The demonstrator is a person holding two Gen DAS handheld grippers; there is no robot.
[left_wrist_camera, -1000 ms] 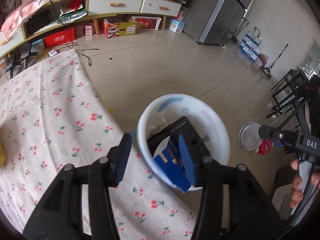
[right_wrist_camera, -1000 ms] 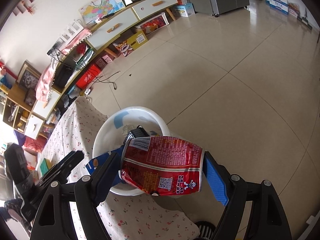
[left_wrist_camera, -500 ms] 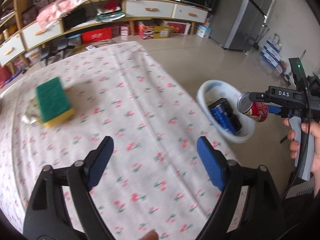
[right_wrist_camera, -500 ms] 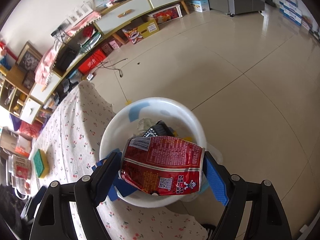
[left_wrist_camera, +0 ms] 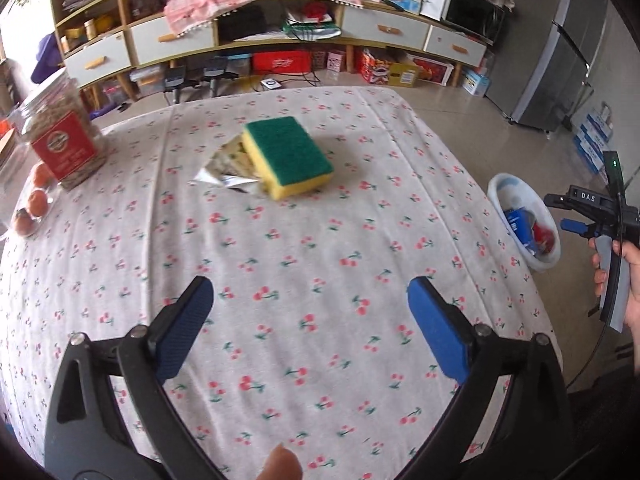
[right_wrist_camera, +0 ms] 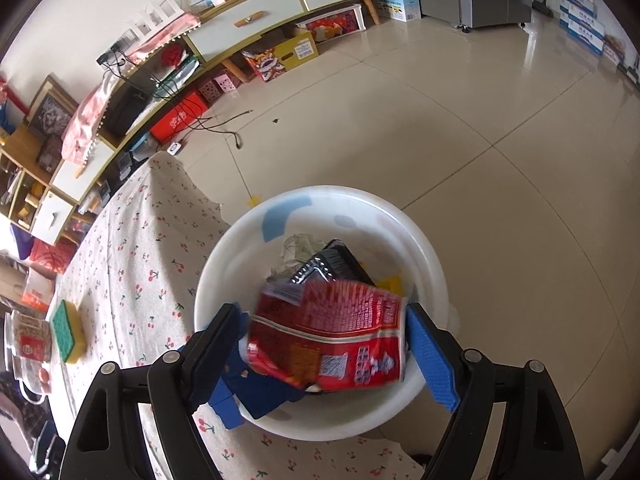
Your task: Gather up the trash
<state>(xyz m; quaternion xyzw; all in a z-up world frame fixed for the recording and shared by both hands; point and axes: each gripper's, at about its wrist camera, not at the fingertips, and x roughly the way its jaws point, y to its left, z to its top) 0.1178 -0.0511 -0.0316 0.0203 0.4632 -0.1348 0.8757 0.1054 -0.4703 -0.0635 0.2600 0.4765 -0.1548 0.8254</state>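
My widest surface is the table (left_wrist_camera: 280, 248), draped in a soft, slightly creased white cloth printed with small red cherries on green stems. Past its right edge sits the round white plastic bin (right_wrist_camera: 424, 248), smooth-walled, with a pale blue patch on the inner side; it holds a blue carton (right_wrist_camera: 256, 392), a ribbed black plastic tray (right_wrist_camera: 340, 260) and some crumpled pale paper.

My right gripper (right_wrist_camera: 324, 354) hangs directly over the bin with its blue ribbed pads spread about as wide as the red snack bag (right_wrist_camera: 332, 340) lying between them. The bag is glossy, crinkled foil, blurred, covered in small white print I can't read, with a QR-type square near its lower edge. I cannot tell whether the pads press it or it sits loose.

My left gripper (left_wrist_camera: 312, 332) is spread wide above the cloth, holding nothing.

Toward the far side of the table lies a rectangular sponge (left_wrist_camera: 288, 156), coarse green scouring face over porous yellow foam, resting partly on a torn silver foil wrapper (left_wrist_camera: 226, 168). At the left edge stands a clear squarish jar (left_wrist_camera: 60, 128) with a red label whose writing is too small to read. Just beside it are small oranges (left_wrist_camera: 36, 200).

The right handle shows the letters "DAS".
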